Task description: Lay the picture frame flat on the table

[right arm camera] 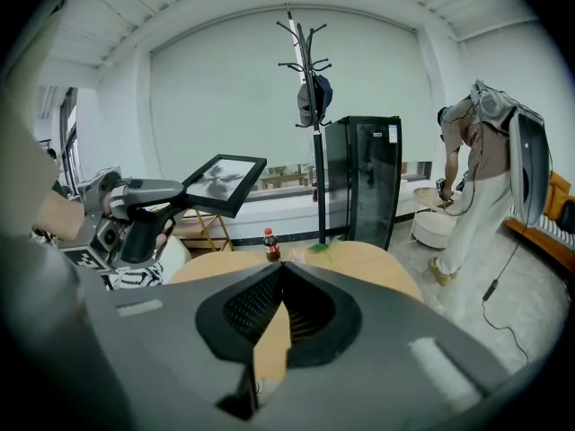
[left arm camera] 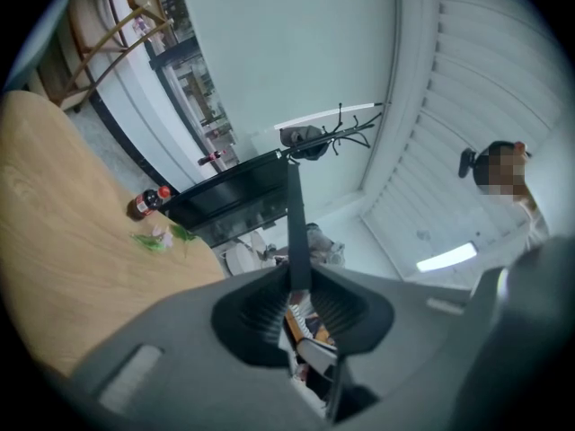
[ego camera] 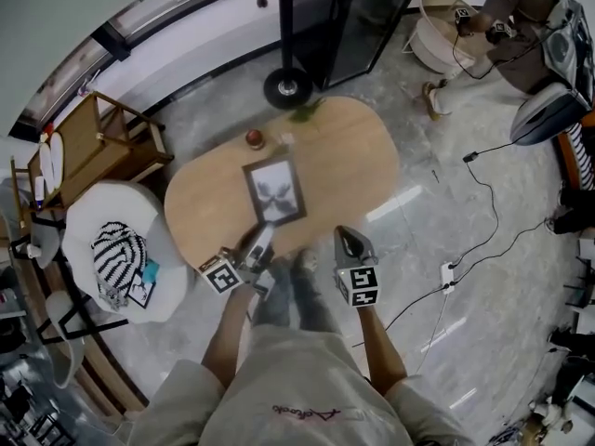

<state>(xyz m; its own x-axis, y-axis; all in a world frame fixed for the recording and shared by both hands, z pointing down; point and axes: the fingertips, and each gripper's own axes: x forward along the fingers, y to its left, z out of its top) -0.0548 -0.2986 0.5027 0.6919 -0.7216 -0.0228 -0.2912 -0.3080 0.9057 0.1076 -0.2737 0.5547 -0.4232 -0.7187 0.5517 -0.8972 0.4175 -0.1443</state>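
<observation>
The black-framed picture frame (ego camera: 274,190) hangs over the oval wooden table (ego camera: 358,151), held up in the air and close to level, picture side up. My left gripper (ego camera: 261,240) is shut on its near edge. In the left gripper view that frame (left arm camera: 296,227) shows edge-on as a thin dark strip running out from between the jaws. From the right gripper view the frame (right arm camera: 222,180) juts out of the left gripper (right arm camera: 171,194), well above the tabletop (right arm camera: 359,263). My right gripper (ego camera: 347,238) sits at the table's near edge, shut and empty, with its jaw tips (right arm camera: 283,269) meeting.
A cola bottle (right arm camera: 269,245) and a green sprig (right arm camera: 319,248) stand at the table's far end. Behind are a coat rack (right arm camera: 311,106) and a black cabinet (right arm camera: 364,182). A white pouf with striped cloth (ego camera: 116,249) sits left. A person (right arm camera: 485,164) stands at right, with cables (ego camera: 483,203) on the floor.
</observation>
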